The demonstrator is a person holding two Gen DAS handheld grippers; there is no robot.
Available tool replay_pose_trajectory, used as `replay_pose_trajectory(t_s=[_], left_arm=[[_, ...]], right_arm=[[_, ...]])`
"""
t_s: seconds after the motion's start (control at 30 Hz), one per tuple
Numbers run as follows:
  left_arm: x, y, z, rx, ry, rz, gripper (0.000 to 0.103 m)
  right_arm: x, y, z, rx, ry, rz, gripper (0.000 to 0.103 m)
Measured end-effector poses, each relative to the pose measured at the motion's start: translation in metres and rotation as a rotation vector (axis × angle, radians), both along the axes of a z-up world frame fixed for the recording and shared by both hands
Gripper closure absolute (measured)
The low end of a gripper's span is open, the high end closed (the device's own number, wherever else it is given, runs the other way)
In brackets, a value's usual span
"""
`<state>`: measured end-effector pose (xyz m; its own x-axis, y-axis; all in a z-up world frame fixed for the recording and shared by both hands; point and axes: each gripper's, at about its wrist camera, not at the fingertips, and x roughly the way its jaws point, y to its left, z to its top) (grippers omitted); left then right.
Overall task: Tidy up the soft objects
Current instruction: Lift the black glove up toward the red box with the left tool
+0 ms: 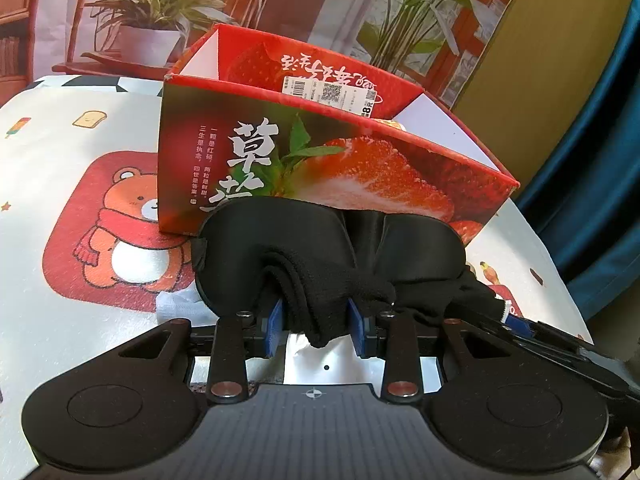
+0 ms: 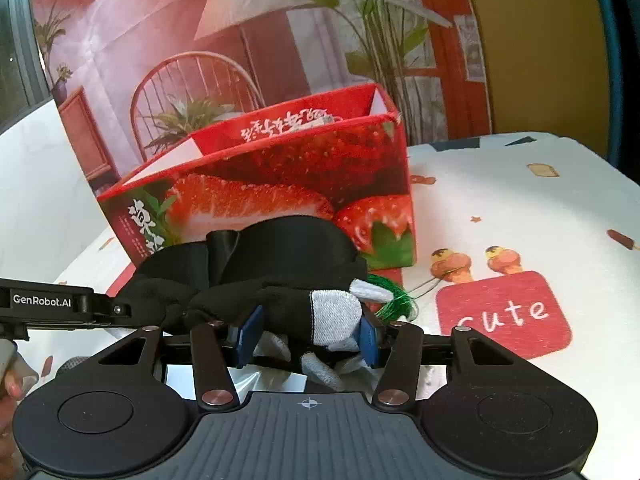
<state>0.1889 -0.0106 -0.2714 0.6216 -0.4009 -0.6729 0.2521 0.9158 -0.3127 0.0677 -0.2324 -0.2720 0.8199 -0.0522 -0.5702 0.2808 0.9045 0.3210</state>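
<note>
Both claws pinch one black sock [image 1: 320,284]: the left gripper [image 1: 318,326] its dark end, the right gripper [image 2: 308,334] its grey part, jaws partly closed. The sock lies just before the strawberry box [image 1: 320,152]. Next, I judge, lift it into the box.

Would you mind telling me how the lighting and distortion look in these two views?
Left wrist view: fisheye bends the strawberry box rim, dark vignette in the upper right corner, black eye mask shows little detail. Right wrist view: backdrop hazy and washed out, tablecloth bright.
</note>
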Motion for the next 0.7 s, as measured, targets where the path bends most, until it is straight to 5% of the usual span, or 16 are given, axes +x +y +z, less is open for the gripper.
replay_pose_trajectory(t_s=[0.13,0.23,0.37,0.7], left_arm=[[0.002,-0.002,-0.001,0.002,-0.011,-0.006,0.070],[0.001,-0.005,-0.001,0.008,-0.032,-0.022,0.083],[0.000,-0.005,-0.001,0.004,-0.036,-0.024,0.086],[-0.010,-0.002,0.016,0.005,-0.093,-0.011,0.089]], right_arm=[[0.008,-0.002,-0.002,0.023,0.012,0.012,0.057],[0.011,-0.001,-0.002,0.025,0.013,0.026,0.065],[0.015,0.002,0.001,0.028,0.007,0.057,0.083],[0.011,0.003,0.013,0.038,-0.043,0.070,0.089]])
